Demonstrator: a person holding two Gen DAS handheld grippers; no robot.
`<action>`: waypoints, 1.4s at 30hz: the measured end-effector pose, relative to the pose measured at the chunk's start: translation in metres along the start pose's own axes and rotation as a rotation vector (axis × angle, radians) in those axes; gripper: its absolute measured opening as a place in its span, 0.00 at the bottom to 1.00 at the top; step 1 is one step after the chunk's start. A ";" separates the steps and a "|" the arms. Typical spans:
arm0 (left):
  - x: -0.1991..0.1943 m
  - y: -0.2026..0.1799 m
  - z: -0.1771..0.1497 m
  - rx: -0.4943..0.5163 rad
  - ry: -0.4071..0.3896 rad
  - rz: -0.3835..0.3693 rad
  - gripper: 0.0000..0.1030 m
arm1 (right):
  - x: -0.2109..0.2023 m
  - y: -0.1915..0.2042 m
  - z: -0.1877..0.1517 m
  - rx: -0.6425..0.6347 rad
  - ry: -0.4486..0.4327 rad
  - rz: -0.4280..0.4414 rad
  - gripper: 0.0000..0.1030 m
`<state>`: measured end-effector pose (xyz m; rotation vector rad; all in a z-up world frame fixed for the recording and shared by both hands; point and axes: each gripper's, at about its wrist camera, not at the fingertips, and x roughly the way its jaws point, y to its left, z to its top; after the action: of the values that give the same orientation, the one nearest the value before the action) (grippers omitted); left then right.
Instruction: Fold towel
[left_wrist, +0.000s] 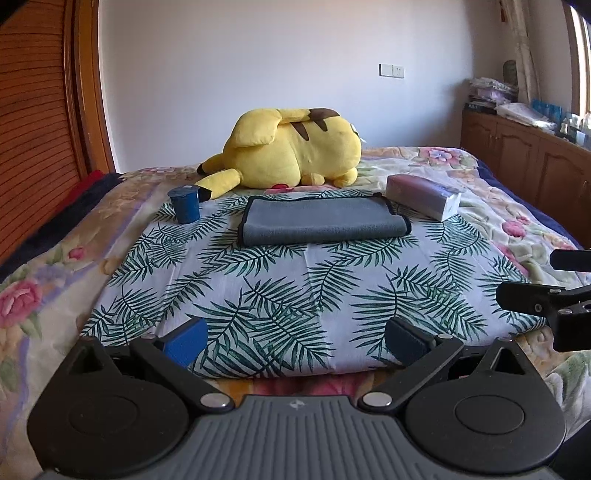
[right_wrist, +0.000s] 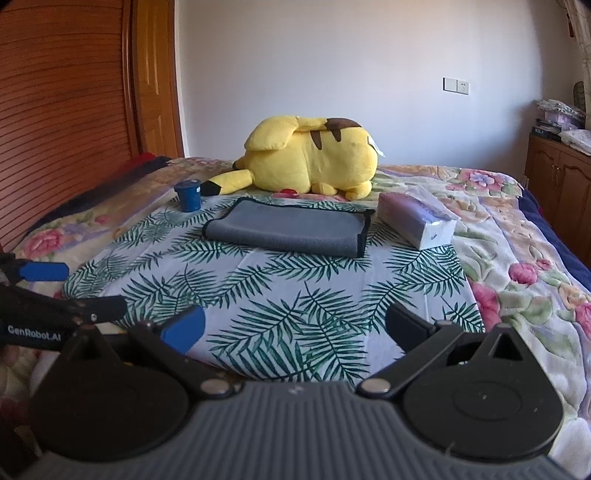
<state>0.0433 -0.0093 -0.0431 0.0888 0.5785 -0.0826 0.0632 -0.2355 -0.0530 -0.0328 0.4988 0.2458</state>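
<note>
A grey towel (left_wrist: 322, 221) with dark trim lies folded on a leaf-print cloth (left_wrist: 295, 295) on the bed; it also shows in the right wrist view (right_wrist: 288, 229). My left gripper (left_wrist: 297, 338) is open and empty over the cloth's near edge, well short of the towel. My right gripper (right_wrist: 295, 326) is open and empty, also near the cloth's front edge. The right gripper shows at the right edge of the left wrist view (left_wrist: 546, 288), and the left gripper shows at the left edge of the right wrist view (right_wrist: 70, 291).
A yellow plush toy (left_wrist: 295, 147) lies behind the towel. A blue cup (left_wrist: 184, 203) stands to the towel's left. A tissue pack (left_wrist: 424, 195) lies to its right. A floral blanket (left_wrist: 517, 221) covers the bed. Wooden cabinets (left_wrist: 535, 155) stand at right.
</note>
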 end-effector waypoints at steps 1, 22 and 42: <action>0.000 0.000 0.000 0.001 -0.003 0.003 1.00 | 0.001 0.000 -0.001 0.000 0.005 -0.004 1.00; -0.024 0.003 0.004 0.011 -0.137 0.054 1.00 | -0.010 -0.013 -0.001 0.077 -0.095 -0.055 1.00; -0.038 0.010 0.010 0.012 -0.210 0.072 1.00 | -0.019 -0.015 0.002 0.060 -0.188 -0.106 1.00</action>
<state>0.0184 0.0018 -0.0136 0.1112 0.3643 -0.0253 0.0512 -0.2539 -0.0430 0.0224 0.3160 0.1282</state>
